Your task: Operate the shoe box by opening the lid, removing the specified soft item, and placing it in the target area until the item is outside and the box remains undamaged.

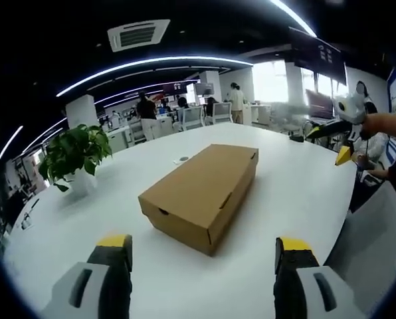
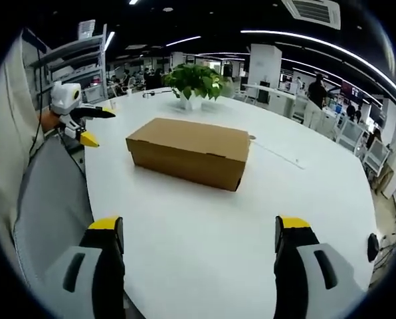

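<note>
Sitting shut on the big white table (image 1: pixel 297 193) is the brown shoe box (image 1: pixel 201 194), with its lid down flat. In the left gripper view, going from left to right, there is a green plant (image 1: pixel 74 151) in a white pot near the table's far left side, then the shoe box in the middle, then the right gripper (image 1: pixel 344 136) held up in the air at the far right, well apart from the box. The left gripper (image 1: pixel 204 256) is low at the front with its two yellow-tipped jaws spread wide and nothing between them. The box lies ahead of it, apart from the jaws and between their lines. In the right gripper view, the left gripper (image 2: pixel 86 126) shows at the left edge by the person's sleeve (image 2: pixel 12 133), off to the side of the box. The shoe box (image 2: pixel 188 151) lies in the middle, with the plant (image 2: pixel 197 80) behind it. The right gripper (image 2: pixel 199 232) also has its jaws wide apart and empty, with the box ahead, not touching.
</note>
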Demonstrator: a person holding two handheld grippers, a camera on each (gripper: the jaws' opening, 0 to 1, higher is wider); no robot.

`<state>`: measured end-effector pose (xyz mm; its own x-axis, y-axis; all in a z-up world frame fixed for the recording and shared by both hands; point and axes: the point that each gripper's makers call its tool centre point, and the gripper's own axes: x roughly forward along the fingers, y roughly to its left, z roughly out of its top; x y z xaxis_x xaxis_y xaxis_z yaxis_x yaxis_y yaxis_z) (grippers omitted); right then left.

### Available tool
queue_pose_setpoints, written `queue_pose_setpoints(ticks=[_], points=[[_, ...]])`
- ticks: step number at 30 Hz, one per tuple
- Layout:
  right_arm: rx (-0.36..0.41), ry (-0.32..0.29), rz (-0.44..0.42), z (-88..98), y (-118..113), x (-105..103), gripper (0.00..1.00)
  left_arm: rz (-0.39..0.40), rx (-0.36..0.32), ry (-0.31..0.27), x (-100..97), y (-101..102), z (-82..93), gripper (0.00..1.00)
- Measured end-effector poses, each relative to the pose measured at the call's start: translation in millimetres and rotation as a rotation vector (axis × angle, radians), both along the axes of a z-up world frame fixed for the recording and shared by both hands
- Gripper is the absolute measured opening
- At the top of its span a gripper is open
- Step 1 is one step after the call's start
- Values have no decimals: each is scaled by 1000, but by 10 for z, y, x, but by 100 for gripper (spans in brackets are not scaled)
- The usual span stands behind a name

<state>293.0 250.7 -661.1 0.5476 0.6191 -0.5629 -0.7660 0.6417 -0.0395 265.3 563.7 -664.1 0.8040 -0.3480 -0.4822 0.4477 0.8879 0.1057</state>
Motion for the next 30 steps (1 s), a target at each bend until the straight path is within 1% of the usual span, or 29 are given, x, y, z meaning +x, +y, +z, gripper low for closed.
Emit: queue_pose_setpoints(ticks=[6, 11, 19, 21, 23, 26, 30], points=[[-10, 6, 26, -68, 3, 131, 87, 23, 9, 17, 29, -43, -72, 88], [-18, 10, 48, -136, 24, 258, 85, 43, 29, 24, 64, -69, -110, 88], [-22, 7, 86, -189, 110, 429, 83, 64, 27, 38, 116, -84, -188, 87], [-25, 5, 93, -214, 119, 489, 82, 70, 29, 40, 132, -97, -208, 85], [-31, 3, 95, -227, 124, 539, 79, 72, 48, 23, 145, -106, -206, 81], [-45, -3, 121, -240, 166, 615, 78, 85, 40, 21, 152, -110, -213, 80], [-58, 4, 150, -287, 216, 697, 78, 103, 26, 36, 145, -140, -276, 80]])
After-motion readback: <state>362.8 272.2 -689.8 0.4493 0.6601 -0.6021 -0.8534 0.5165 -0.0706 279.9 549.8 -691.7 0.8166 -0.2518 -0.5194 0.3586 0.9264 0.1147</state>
